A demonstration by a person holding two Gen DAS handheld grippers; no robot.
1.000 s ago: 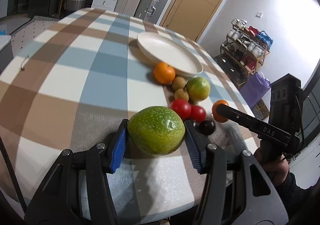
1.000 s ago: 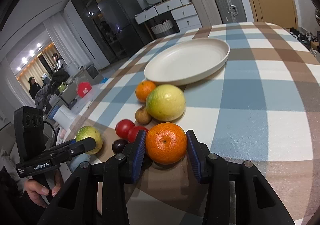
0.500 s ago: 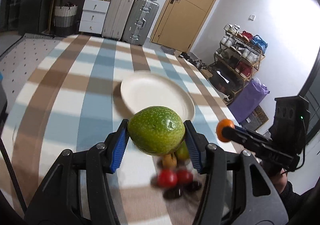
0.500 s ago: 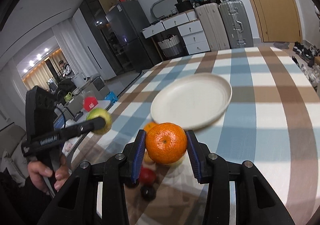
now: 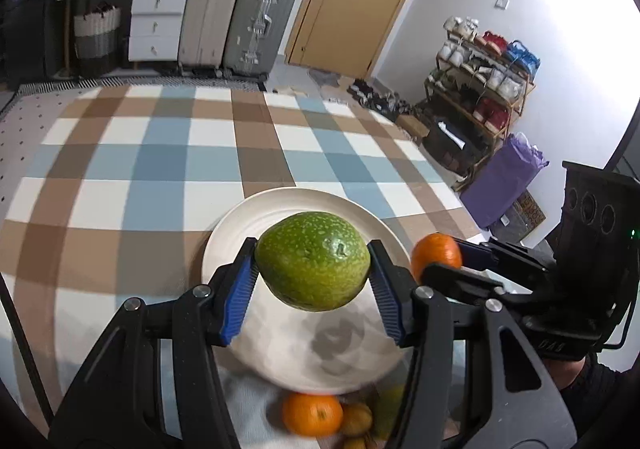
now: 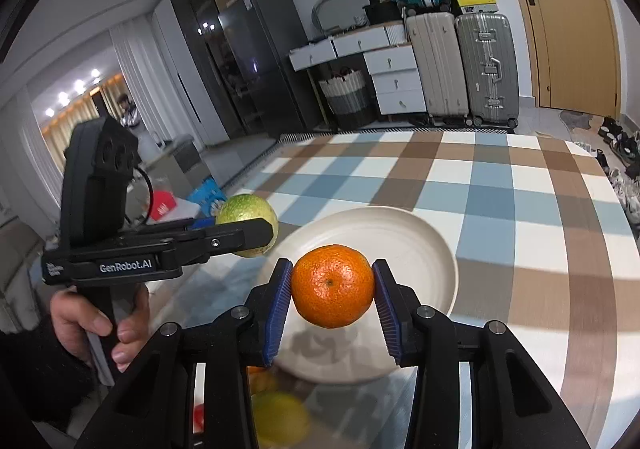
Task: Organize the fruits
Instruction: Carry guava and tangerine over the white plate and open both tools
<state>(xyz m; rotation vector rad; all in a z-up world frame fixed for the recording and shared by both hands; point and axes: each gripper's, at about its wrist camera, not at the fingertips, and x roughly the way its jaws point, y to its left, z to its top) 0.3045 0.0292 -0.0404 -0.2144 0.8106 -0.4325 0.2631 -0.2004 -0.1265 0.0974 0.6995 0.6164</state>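
Right now the checked tablecloth (image 5: 160, 165) spreads wide under everything, and the cream plate (image 5: 240, 225) sits on it with nothing on it yet. Above the plate the left gripper (image 5: 312, 281) is clamped on a speckled green citrus fruit (image 5: 312, 267), held clear of the surface. Beside it the right gripper (image 6: 332, 297) pinches a mandarin (image 6: 333, 286), also in the air over the plate's near part. More fruit lies blurred at the plate's near edge, including another mandarin (image 5: 312, 414). It looks like the carry-to-plate step; next, I'd guess, each fruit needs lowering onto the plate before the fingers part.
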